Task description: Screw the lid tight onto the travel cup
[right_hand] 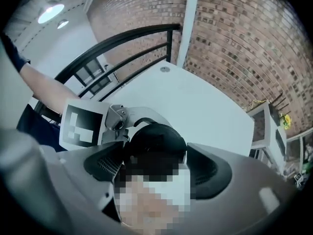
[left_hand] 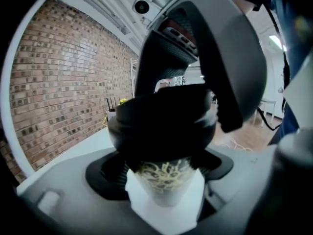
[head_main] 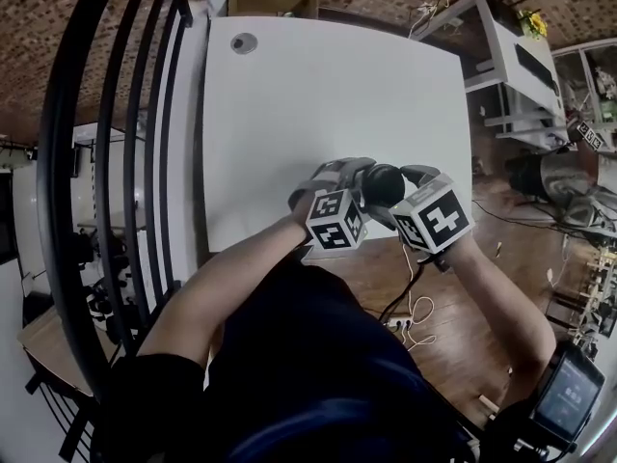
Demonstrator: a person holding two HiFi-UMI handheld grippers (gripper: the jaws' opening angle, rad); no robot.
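Travel cup (left_hand: pixel 166 180), a pale tapered vessel with a gold scrolled pattern on its wall, sits between the two grippers at the near edge of the white flat worktop (head_main: pixel 318 95). No view shows whether its base rests on that surface. At the left, the left gripper (left_hand: pixel 164 173) is clamped on the cup body just below the lid, with its jaws closed against both sides of the wall. In the centre, the black round domed lid (left_hand: pixel 161 126) sits on the cup mouth and looks level. How far its thread is engaged cannot be read. At the right, the right gripper (right_hand: pixel 157 161) points steeply down over the lid. Its jaws are spread wide, one to each side of the lid, and neither visibly presses on it. Handling, as a judgement: the cup is probably light and stiff, but its smooth tapered wall may turn or slide in the grip under torque. Hold it high on the body, where it is widest. Take the lid by its side wall, across the full width, not by the dome. Its surface looks slick, so a firm squeeze is advisable before turning.
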